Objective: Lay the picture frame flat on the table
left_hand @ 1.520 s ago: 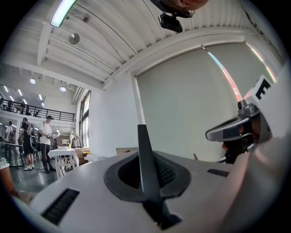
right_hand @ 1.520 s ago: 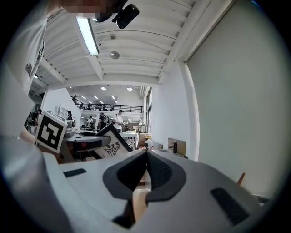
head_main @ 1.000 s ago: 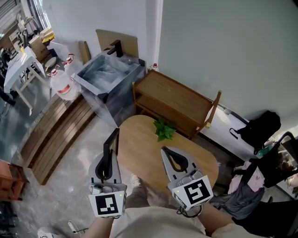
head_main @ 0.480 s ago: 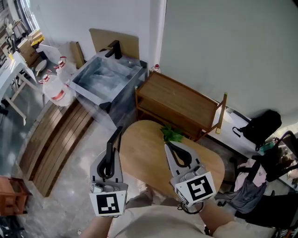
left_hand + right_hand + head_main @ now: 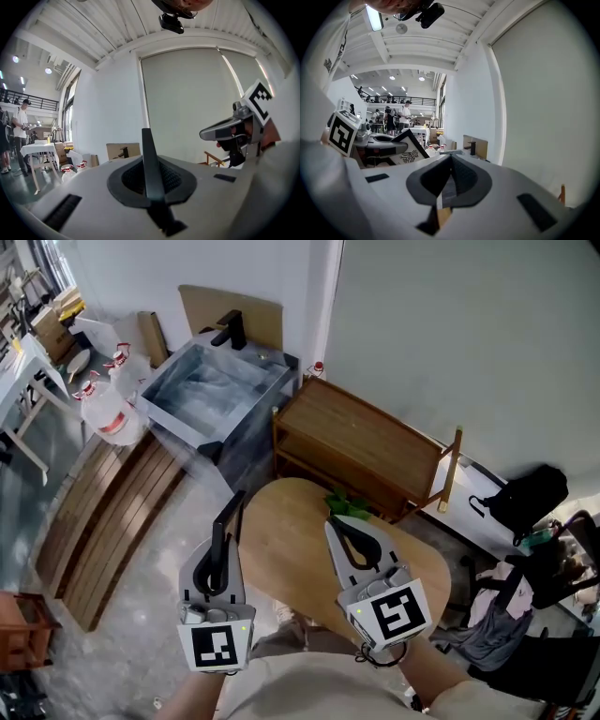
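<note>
Two tongs are up over the near side of the round wooden bench point(image 5: 291, 549).

Left tongs point(image 5: 222, 557): clamped on the picture frame point(image 5: 231, 521). From the head view the frame stands upright and edge-on, a thin dark bar rising from between the jaws. It is off the bench surface, in the air about at the bench's left rim. The right gripper view catches its face: black border, pale sheet with a dark drawing.

Right tongs point(image 5: 337, 527): jaws together, nothing between them. They hover above the bench top beside the left pair, apart from the frame.

Small green plant point(image 5: 349, 506) at the bench's far edge. Beyond it is a low wooden rack point(image 5: 366, 437) against the wall. Grey basin point(image 5: 211, 390) to the rack's left, water jugs point(image 5: 105, 409) on the floor beside the basin.
</note>
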Tool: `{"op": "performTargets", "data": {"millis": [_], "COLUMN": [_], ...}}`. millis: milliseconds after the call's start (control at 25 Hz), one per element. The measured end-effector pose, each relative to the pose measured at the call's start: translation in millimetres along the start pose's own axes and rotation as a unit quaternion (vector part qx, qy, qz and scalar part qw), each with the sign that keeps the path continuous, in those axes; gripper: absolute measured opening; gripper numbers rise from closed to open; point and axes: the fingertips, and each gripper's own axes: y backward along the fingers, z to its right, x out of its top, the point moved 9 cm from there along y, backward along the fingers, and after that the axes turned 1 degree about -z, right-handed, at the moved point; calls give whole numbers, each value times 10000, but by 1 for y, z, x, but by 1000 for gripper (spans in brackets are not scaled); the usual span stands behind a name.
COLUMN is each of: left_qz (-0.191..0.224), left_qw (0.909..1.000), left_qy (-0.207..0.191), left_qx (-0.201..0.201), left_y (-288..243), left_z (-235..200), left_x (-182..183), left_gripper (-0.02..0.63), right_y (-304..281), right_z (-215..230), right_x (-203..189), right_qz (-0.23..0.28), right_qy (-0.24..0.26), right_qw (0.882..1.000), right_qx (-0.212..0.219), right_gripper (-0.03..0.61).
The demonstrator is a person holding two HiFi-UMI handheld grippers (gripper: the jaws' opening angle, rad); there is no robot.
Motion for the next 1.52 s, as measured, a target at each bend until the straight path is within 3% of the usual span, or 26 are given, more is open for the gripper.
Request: {"op": "performTargets", "data": {"millis": [360, 640, 880, 1280, 1520], "left_qz": [-257, -576, -963, -1595, -1933], "left_qw": [9996, 9981, 9936, 9787, 9697], "left_qy": [115, 208, 579, 1293, 1492], "left_qx": [-21, -101, -102, 8, -17], "left_y": [-17, -57, -96, -145, -165], "left_z": [9, 3, -12, -28, -29], "left_x": [-10, -43, -95, -190, -249], "left_gripper": [26, 26, 26, 26, 26], "right_y": [-10, -44, -85, -149, -176], "right_z": [17, 26, 26, 27, 16], "right_x": [-9, -32, -65, -147, -202], "right_qz": [-70, -274, -523, -1159, -1556], "right_qy": [-69, -98, -128, -425, -653], "right_qw": [9998, 9991, 9973, 9905, 9828], "right_qx": [148, 315, 493, 610, 748], "right_gripper": [-5, -5, -5, -4, -4]}}
